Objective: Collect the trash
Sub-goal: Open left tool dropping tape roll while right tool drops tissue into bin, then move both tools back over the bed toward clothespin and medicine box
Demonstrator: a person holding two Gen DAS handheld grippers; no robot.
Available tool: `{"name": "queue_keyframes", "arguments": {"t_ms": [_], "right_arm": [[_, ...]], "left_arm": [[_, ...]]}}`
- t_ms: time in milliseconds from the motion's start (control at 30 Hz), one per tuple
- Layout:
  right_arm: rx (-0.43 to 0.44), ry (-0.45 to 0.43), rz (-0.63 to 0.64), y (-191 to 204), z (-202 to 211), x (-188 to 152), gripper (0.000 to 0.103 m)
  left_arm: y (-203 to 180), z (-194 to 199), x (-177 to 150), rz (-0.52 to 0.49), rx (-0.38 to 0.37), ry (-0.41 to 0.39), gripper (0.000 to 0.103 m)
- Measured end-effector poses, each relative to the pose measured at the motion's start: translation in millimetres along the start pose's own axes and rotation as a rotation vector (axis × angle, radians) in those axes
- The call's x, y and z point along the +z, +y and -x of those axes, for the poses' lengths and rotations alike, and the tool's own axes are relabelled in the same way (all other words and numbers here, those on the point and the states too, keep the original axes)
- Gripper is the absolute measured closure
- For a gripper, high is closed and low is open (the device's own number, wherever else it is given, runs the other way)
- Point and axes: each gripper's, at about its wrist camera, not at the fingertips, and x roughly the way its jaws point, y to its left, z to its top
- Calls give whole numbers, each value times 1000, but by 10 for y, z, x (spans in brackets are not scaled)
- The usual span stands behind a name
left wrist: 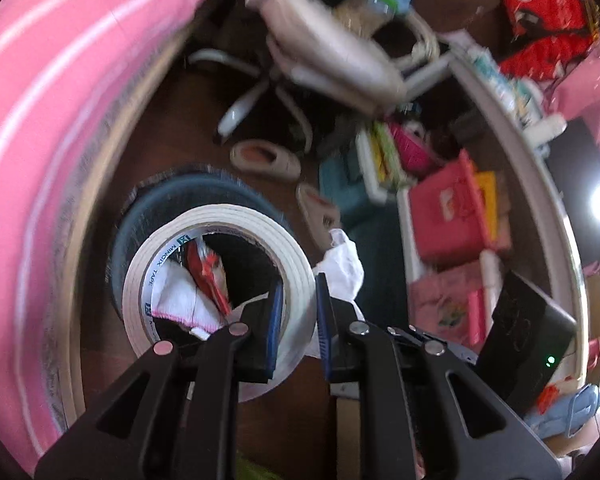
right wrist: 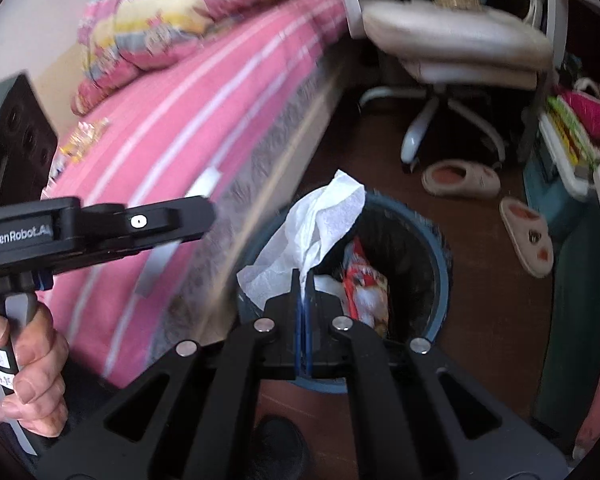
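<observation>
The left gripper [left wrist: 296,312] clamps a roll of tape [left wrist: 220,280] through its wall, one blue pad inside the cardboard core, the other on the outer wrap, so the jaws stand narrow on that band. The roll is a thick cream ring with printed lettering round its inner face, and it hangs directly over the mouth of the trash bin [left wrist: 156,216]. The right gripper [right wrist: 304,280] is pinched fully together on a crumpled white tissue [right wrist: 320,224], soft and embossed, which fans up and away from the tips above the bin's near-left rim [right wrist: 440,280]. In the left wrist view the same tissue shows just right of the left gripper's tips.

The bin is round, dark inside, with a blue-grey rim; a red and white snack wrapper [right wrist: 366,284] and white paper lie in it beyond the right gripper's tips. A hand [right wrist: 24,352] grips the left tool's handle at the left edge of the right wrist view.

Left of both tools, the pink striped bed [right wrist: 188,120] runs close beside the bin, its edge nearly touching the rim. Ahead lies open brown floor with two beige slippers [right wrist: 460,178] and a white swivel chair [right wrist: 452,52] further off. To the right, shelves with pink boxes [left wrist: 448,216] crowd in.
</observation>
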Motion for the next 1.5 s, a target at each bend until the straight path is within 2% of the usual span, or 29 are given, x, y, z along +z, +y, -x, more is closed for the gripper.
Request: {"name": "queue_keyframes", "arguments": {"t_ms": [267, 467, 500, 533, 567, 600, 633, 667, 700, 767, 933, 1000, 1167, 1300, 1467, 1500], "right_arm": [[-45, 71, -21, -111, -365, -77, 101], [-69, 100, -16, -124, -544, -79, 101], [-72, 102, -13, -121, -558, -80, 101], [-74, 105, -10, -120, -575, -78, 101], [-81, 106, -6, -119, -591, -79, 100], [-93, 115, 0, -114, -610, -81, 90], [-104, 120, 3, -88, -615, -85, 53], [-147, 101, 10, -72, -590, -87, 35], [-157, 88, 12, -69, -576, -89, 22], [-157, 74, 20, -48, -527, -100, 22], [-159, 68, 39, 1, -402, -94, 22], [-158, 43, 54, 66, -266, -81, 22], [-138, -28, 79, 230, 38, 2, 21], [-100, -112, 111, 483, 348, 127, 20], [-6, -217, 170, 942, 761, 388, 19], [13, -235, 186, 1054, 829, 434, 18]], "left_arm": [[131, -462, 72, -32, 25, 99, 87], [203, -623, 134, -16, 38, 114, 87], [197, -644, 139, -20, 47, 115, 85], [194, -671, 140, -25, 65, 121, 78], [199, -693, 142, -27, 83, 126, 65], [200, -701, 144, -29, 105, 126, 57], [200, -697, 152, -35, 136, 119, 38], [198, -679, 160, -39, 159, 107, 33], [203, -664, 167, -39, 159, 97, 33], [227, -627, 186, -27, 165, 84, 28], [229, -501, 222, -7, 177, 42, 24], [194, -409, 234, -7, 188, 12, 19], [137, -56, 289, 35, 190, -84, 17], [36, 493, 306, 77, 155, -227, 16], [46, 1382, 177, 132, 86, -432, 15], [90, 1656, 132, 152, 63, -489, 15]]}}
